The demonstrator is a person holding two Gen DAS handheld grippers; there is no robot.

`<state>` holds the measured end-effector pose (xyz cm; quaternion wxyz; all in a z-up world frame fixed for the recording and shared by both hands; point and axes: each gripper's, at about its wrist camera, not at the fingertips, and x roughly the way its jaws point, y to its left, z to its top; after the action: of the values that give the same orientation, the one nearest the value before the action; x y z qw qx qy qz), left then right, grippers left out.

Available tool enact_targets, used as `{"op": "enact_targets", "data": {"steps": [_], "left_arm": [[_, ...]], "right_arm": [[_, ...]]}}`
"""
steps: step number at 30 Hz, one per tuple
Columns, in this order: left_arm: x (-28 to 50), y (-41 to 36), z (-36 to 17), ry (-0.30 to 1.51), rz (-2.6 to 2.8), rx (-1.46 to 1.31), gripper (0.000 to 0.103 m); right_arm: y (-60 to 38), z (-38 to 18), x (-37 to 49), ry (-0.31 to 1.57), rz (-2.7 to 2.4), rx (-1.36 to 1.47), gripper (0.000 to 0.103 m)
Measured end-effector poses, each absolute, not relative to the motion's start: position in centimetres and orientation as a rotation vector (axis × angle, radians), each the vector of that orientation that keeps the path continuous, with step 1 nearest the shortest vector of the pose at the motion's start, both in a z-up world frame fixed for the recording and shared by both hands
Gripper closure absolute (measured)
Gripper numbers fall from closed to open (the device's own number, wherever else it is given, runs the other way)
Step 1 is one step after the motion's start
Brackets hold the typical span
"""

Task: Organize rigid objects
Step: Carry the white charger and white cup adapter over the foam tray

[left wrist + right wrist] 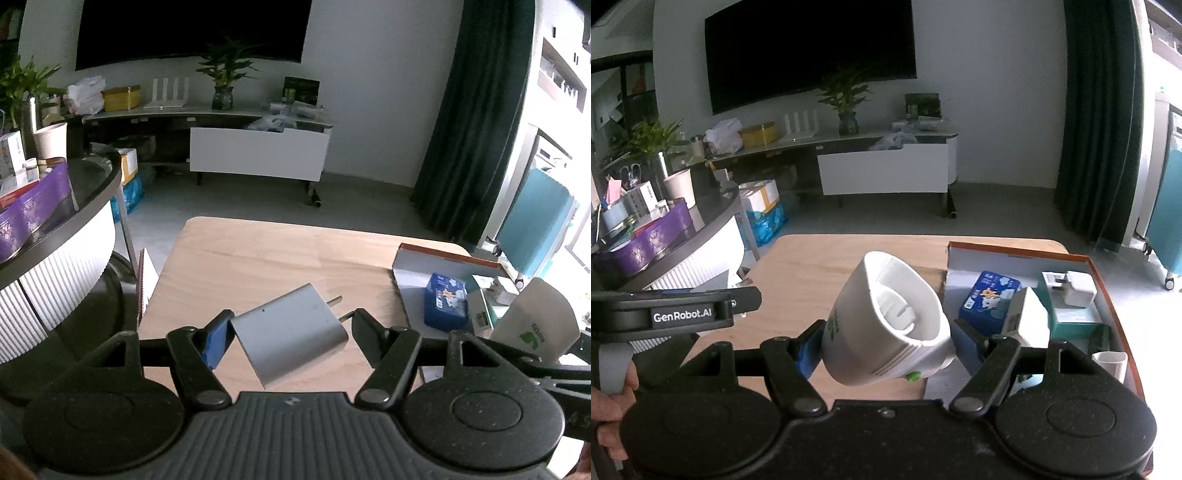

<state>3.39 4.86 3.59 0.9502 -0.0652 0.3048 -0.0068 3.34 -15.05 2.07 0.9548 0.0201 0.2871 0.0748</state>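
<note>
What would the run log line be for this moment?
left gripper: holds grey charger | right gripper: holds white device | box: partly filled | stage: carrying

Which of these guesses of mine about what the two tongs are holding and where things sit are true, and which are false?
1. The left tongs hold a silver-grey plug adapter. True.
2. The adapter's metal prongs point toward the camera. False: they point away, toward the right-hand finger.
3. The right tongs are empty. False: they grip a white device with a green button.
4. A blue packet lies inside the orange-rimmed box. True.
5. The box sits on the left side of the wooden table. False: it sits at the right side.
</note>
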Motion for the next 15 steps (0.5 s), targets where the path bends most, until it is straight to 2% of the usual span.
{"op": "enact_targets", "data": {"steps": [15], "left_arm": [[2.7, 3.3, 3.9, 0.617, -0.059, -0.112, 0.033]], "right_arm": [[-16.7, 3.0, 1.9, 0.551, 0.124, 0.064, 0.017]]}}
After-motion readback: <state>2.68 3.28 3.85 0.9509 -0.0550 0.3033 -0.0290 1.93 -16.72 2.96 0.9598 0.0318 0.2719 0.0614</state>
